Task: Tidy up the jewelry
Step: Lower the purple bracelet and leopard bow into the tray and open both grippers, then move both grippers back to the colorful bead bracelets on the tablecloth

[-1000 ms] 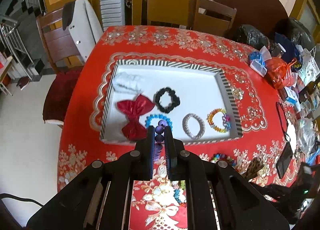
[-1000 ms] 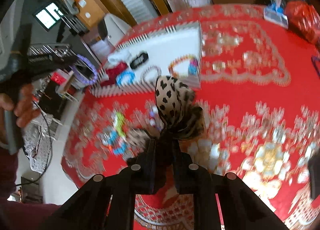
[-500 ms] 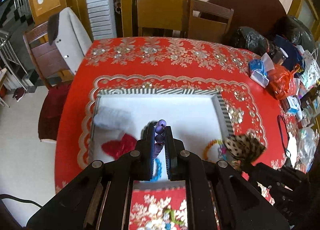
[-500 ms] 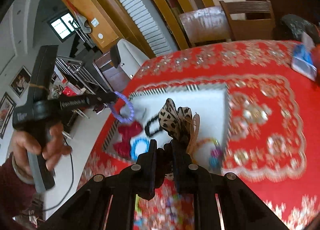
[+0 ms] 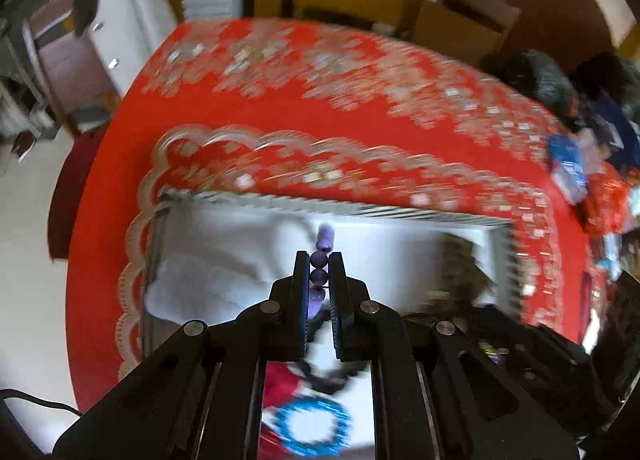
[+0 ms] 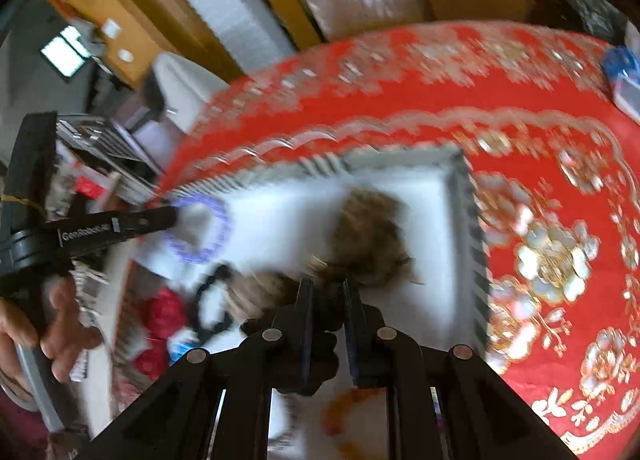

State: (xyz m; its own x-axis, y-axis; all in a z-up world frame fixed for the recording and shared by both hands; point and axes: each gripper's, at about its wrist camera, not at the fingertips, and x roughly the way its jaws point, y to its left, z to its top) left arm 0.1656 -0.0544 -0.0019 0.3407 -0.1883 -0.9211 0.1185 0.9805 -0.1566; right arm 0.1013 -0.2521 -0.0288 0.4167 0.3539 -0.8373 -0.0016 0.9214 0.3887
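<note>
**Both grippers loaded over the tray, two pieces about to go in**

Landmark: the striped-rim white tray [image 5: 400, 216] on the red-clothed surface [image 5: 280, 108]. Both views are motion-blurred, so fine detail is unreliable.

Already in the tray, largest first: a white cloth-like bundle [image 5: 208, 280] in its left part, a red bow [image 6: 160, 308] toward the near left corner, a black ring-shaped piece [image 6: 212, 308] just beside the bow, a blue bracelet [image 5: 312, 428] at the near edge, and an orange-toned bracelet [image 6: 352, 412] at the near right. By that count most of the sorting looks done.

In hand:
- Right gripper [image 6: 325, 288]: fingers nearly closed, clamped on a brown spotted fabric scrunchie [image 6: 368, 244], which hangs above the tray's right half, inside the rim.
- Left gripper [image 5: 319, 264]: fingers closed to bead width, pinching a purple bead bracelet [image 5: 320, 260]. It sits above the tray's left-centre, close to the white bundle. From the right wrist view the loop [image 6: 200, 232] dangles free off the finger tips.

Left to do, as a judgement: lower and release both pieces onto bare tray floor. Whether more loose pieces remain outside the tray cannot be told from these views.
</note>
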